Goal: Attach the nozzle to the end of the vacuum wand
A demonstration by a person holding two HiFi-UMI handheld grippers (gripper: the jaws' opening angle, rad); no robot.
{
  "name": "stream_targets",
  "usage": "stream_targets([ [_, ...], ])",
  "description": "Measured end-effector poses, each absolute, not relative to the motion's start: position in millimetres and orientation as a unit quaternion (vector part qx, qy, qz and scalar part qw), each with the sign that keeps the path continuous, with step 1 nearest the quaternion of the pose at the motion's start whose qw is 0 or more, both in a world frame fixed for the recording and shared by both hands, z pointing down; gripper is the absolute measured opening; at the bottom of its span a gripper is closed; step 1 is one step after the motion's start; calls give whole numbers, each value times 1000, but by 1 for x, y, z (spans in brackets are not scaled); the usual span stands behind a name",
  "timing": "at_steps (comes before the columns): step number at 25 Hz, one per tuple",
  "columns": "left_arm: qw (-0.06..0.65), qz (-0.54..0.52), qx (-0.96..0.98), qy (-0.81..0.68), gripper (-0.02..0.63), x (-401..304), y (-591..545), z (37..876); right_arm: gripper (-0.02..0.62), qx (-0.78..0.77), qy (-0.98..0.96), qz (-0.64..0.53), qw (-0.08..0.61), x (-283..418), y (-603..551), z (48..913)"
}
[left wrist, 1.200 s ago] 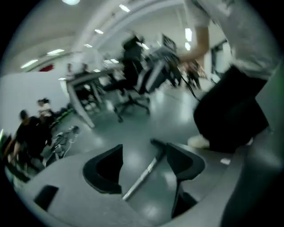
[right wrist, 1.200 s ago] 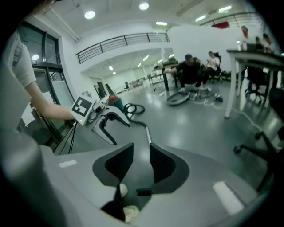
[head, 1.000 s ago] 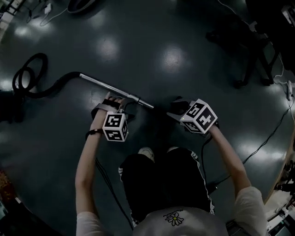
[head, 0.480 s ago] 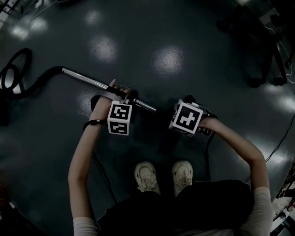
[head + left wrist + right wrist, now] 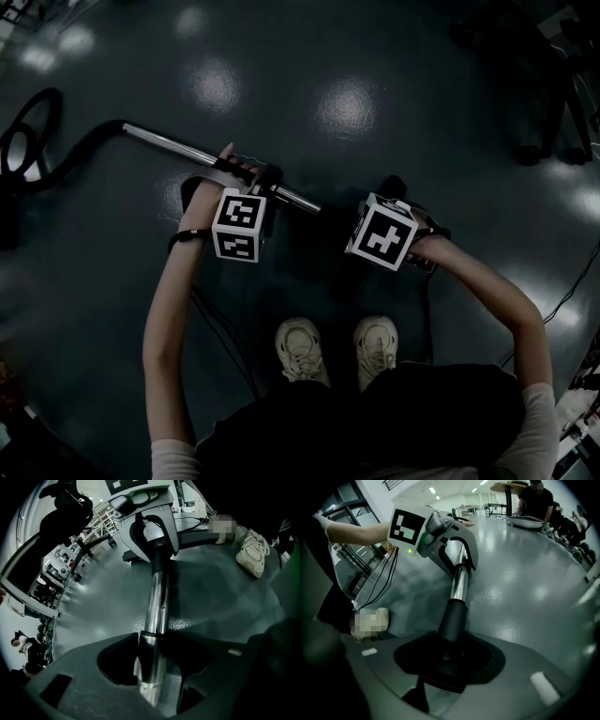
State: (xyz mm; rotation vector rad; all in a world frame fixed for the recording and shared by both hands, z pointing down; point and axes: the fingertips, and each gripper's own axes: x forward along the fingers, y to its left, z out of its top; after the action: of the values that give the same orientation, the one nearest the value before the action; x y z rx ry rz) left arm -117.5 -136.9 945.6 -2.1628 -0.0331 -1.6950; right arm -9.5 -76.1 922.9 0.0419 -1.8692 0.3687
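Note:
A chrome vacuum wand (image 5: 178, 147) lies on the dark floor, with a black hose (image 5: 56, 159) at its left end. My left gripper (image 5: 261, 178) points steeply down near the wand's free end. Its jaws have just been closing and the pads grip the wand (image 5: 157, 602). A black nozzle (image 5: 452, 620) lies on the floor with its neck in line with the wand's end (image 5: 460, 581). I cannot tell whether the two touch. My right gripper (image 5: 392, 187) stands over the nozzle. Its jaws have just been opening, and the nozzle sits between them.
The hose curls in loops at the far left (image 5: 28, 122). The person's two white shoes (image 5: 300, 347) stand just behind the grippers. Dark furniture legs (image 5: 553, 112) are at the upper right. A thin cable (image 5: 562, 300) runs across the floor on the right.
Both grippers have come down to the floor, the left onto the wand and the right over the nozzle. The person has bent forward. Over the last half second little has moved.

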Motion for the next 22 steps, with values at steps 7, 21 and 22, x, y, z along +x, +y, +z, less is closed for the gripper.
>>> stream_targets([
  [7,200,-575,-793,-15,213,-100,-128,932,196,17,-829,99,550,6,-78,912],
  [21,235,-561,-794,10,204,-83,-137,907,196,87,-861,75,496,12,-85,899],
  [22,237,-560,-794,13,204,-82,-137,906,196,85,-862,76,493,12,-85,898],
])
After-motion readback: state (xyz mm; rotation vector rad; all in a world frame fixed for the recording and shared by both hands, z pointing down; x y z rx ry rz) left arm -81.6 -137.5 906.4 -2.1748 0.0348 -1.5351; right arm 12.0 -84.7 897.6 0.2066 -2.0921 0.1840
